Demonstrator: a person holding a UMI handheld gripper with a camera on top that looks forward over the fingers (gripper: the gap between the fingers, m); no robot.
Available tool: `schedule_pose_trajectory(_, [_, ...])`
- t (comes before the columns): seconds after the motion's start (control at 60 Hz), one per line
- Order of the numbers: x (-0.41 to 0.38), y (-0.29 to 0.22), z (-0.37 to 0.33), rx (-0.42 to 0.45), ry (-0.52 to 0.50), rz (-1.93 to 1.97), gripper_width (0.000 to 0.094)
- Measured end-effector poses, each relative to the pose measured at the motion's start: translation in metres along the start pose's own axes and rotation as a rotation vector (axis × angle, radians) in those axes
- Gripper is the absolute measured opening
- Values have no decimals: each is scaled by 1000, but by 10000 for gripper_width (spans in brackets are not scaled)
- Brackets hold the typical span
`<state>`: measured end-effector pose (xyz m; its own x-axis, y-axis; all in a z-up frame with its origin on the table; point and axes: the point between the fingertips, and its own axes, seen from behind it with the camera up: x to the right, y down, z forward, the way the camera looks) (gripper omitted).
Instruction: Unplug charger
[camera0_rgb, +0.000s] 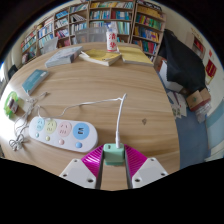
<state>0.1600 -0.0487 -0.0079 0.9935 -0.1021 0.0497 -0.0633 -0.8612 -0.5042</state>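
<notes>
— Step in hand?

— Seemingly past the pull itself. Charger (114, 153), small and green-white, sits between the pink pads (93, 166) of the gripper (115, 170), apparently pinched from both sides. White cable (118, 120) rising from it, then bending left over the bench (150, 105).

— Still plugged in?

— Looks free. Power strip (58, 130) lies just left of the fingers, apart from the charger, sockets hard to read.

— Next move?

— Probably carrying clear of the strip and setting down on bare wood, minding cable slack so nothing drags. Loosening only once rested.

— Anything else about?

— Books (100, 57) farther back, shelves (100, 18) beyond.
</notes>
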Motion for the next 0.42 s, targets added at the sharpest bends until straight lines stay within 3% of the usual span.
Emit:
schedule_pose_trajectory(0.05, [1, -3, 2, -9, -23, -10, 415])
schedule_pose_trajectory(0.083, [-1, -3, 4, -20, -48, -15, 610])
schedule_pose_trajectory(0.183, [8, -3, 3, 2, -77, -48, 840])
schedule_pose_trajectory(0.417, [26, 14, -56, 33, -204, 29, 837])
